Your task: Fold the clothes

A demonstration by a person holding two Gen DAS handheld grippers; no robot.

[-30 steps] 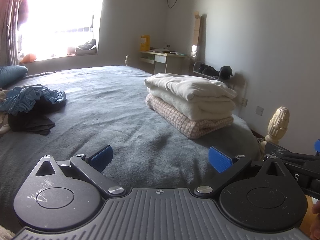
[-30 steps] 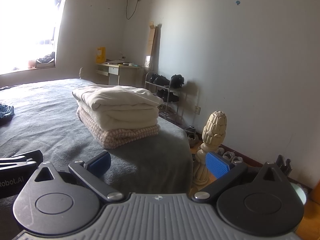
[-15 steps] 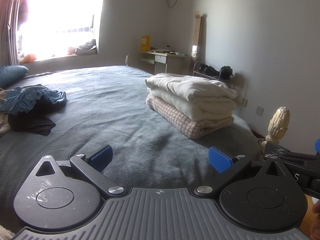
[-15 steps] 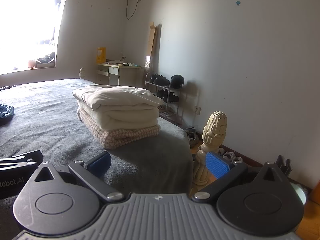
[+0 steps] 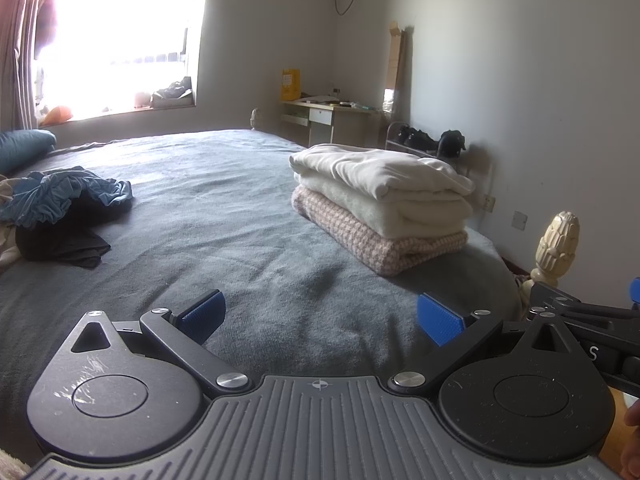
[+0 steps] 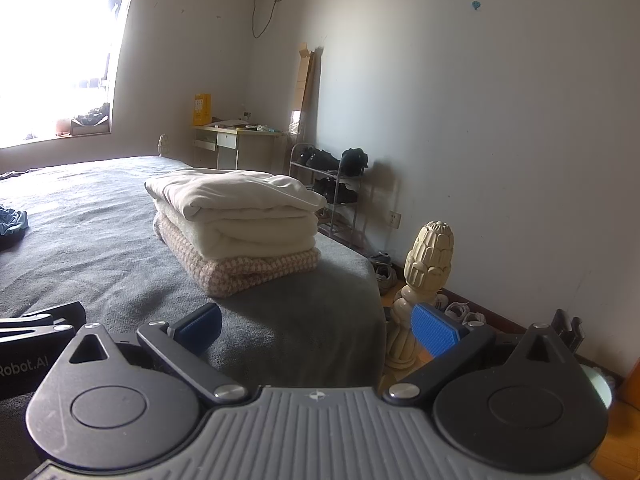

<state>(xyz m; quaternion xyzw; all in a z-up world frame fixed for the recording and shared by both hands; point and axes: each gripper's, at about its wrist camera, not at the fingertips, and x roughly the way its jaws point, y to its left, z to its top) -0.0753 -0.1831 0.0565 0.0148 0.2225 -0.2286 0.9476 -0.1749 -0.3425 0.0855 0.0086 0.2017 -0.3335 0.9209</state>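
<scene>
No shift since before: both grippers (image 5: 320,316) (image 6: 316,326) agape, empty, folded stack (image 5: 380,204) ahead, crumpled clothes (image 5: 60,208) leftward.

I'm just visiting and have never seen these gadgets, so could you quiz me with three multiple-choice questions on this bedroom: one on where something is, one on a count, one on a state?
1. Where is the unfolded blue garment?
A. on the desk
B. on the bed, far left of the folded stack
C. on the floor

2. How many folded items are in the stack?
A. one
B. three
C. six

3. How are the jaws of both grippers?
A. open, empty
B. shut on cloth
C. shut on a shoe

Answers: 1 B, it lies crumpled on the grey bed. 2 B, two cream layers on a checked one. 3 A, the left gripper and right gripper show blue pads spread apart with nothing between.
</scene>
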